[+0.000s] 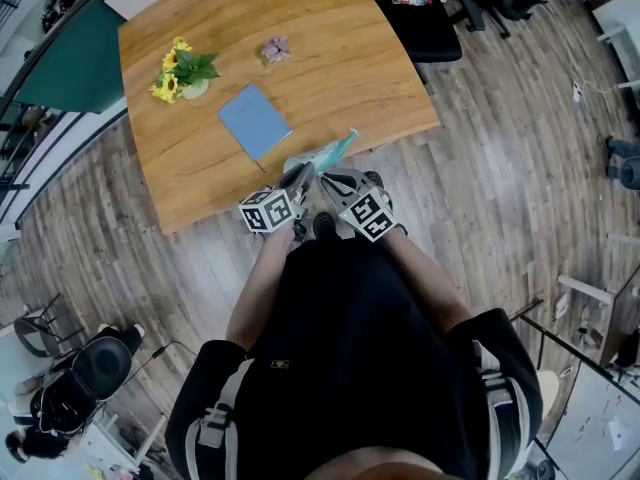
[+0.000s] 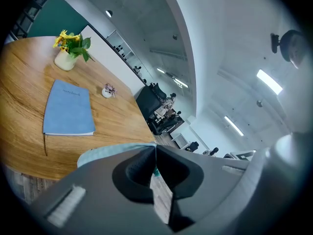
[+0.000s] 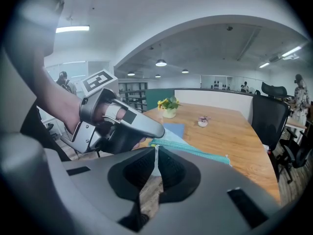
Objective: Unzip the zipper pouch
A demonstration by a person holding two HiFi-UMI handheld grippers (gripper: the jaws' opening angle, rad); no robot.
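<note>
A pale teal zipper pouch (image 1: 330,153) (image 2: 105,153) (image 3: 195,151) is held just off the near edge of the wooden table (image 1: 330,58), with its far end over the tabletop. My left gripper (image 1: 302,175) (image 2: 155,149) is shut on the near end of the pouch; a white tag hangs down between its jaws. My right gripper (image 1: 326,181) (image 3: 156,151) is beside it, its jaws closed on a thin white zipper pull at the same end. In the right gripper view the left gripper (image 3: 157,131) sits directly above the teal zipper line.
A blue notebook (image 1: 254,121) (image 2: 67,107) lies just beyond the pouch. A pot of yellow flowers (image 1: 182,71) (image 3: 169,106) and a small pink object (image 1: 275,49) (image 3: 202,121) stand further back. A black office chair (image 1: 425,18) (image 3: 271,119) is at the table's right side.
</note>
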